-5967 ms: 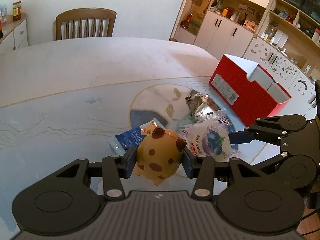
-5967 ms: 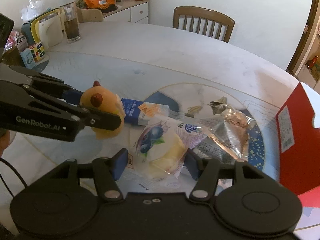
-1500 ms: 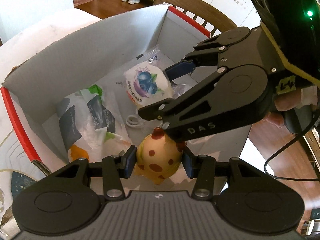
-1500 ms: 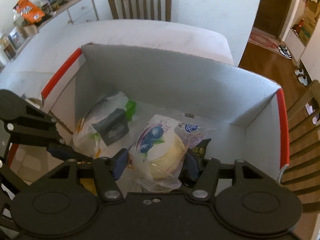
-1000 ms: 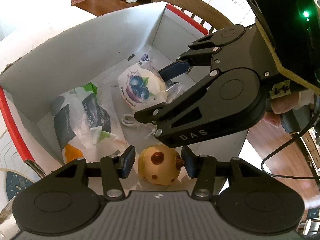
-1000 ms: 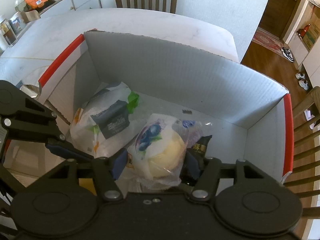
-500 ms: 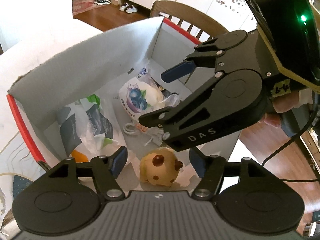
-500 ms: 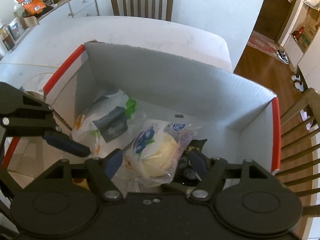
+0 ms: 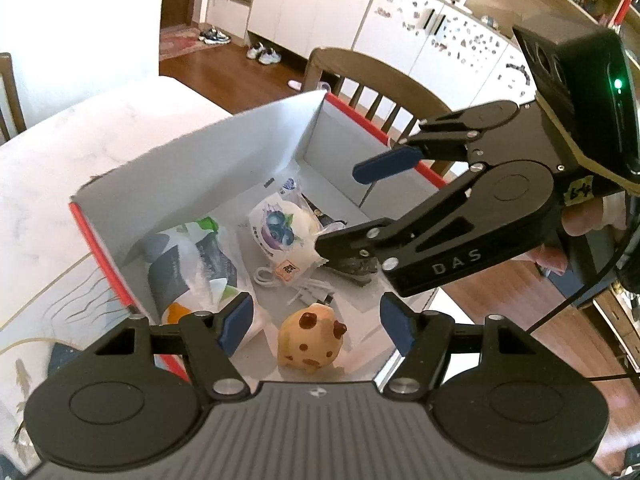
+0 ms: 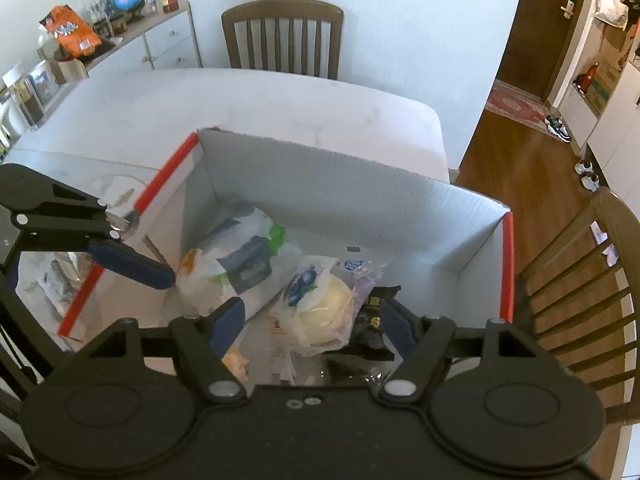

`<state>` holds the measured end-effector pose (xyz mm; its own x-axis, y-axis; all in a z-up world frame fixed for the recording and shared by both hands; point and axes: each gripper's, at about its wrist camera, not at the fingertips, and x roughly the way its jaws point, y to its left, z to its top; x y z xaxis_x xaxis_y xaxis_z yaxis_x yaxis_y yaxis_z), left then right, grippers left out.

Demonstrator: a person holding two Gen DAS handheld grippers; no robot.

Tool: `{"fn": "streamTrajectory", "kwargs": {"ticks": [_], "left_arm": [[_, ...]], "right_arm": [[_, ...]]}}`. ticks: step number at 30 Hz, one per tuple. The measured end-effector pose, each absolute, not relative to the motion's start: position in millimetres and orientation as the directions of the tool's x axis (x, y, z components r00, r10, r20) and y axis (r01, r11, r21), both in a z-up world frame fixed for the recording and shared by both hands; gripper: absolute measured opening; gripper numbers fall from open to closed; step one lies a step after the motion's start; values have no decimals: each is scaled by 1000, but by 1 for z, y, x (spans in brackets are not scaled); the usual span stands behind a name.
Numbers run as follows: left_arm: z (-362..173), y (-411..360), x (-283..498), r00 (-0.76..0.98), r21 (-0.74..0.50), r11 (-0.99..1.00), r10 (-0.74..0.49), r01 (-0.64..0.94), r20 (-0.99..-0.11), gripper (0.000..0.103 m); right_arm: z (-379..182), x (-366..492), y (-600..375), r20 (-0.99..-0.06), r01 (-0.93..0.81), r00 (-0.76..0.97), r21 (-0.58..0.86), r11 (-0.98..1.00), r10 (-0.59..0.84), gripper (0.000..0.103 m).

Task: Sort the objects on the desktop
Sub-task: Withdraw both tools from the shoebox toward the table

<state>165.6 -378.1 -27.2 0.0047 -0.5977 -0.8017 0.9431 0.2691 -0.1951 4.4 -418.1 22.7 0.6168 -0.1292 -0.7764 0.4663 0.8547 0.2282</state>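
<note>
Sitting on the floor of the red-edged cardboard box (image 9: 208, 172): yellow brown-spotted toy (image 9: 311, 338), one blueberry bun pack (image 9: 282, 236), one white-green bag (image 9: 192, 264), one white cable (image 9: 280, 280). Left gripper (image 9: 316, 320) jaws spread, nothing held, toy below them. Right gripper (image 10: 310, 320) jaws spread too, empty above the bun pack. Two chairs show only in the right wrist view; the hand (image 9: 580, 224) only in the left.

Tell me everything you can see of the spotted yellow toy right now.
The spotted yellow toy is a small rounded animal figure, pale yellow with brown spots and dark ears, seemingly soft rubber. It sits upright on the floor of the box, near a white cable. The left gripper, jaws just opened, straddles it without touching.
</note>
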Motion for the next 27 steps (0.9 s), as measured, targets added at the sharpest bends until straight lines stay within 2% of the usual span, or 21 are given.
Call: {"fn": "streamTrajectory", "kwargs": {"ticks": [16, 27], "left_arm": [[5, -316, 161, 41, -200, 283, -665, 938, -746, 69], [21, -265, 169, 48, -205, 277, -694, 939, -718, 69]], "right_arm": [[66, -2, -377, -719, 476, 679, 276, 835, -149, 75], [81, 17, -338, -718, 488, 680, 287, 824, -153, 75]]}}
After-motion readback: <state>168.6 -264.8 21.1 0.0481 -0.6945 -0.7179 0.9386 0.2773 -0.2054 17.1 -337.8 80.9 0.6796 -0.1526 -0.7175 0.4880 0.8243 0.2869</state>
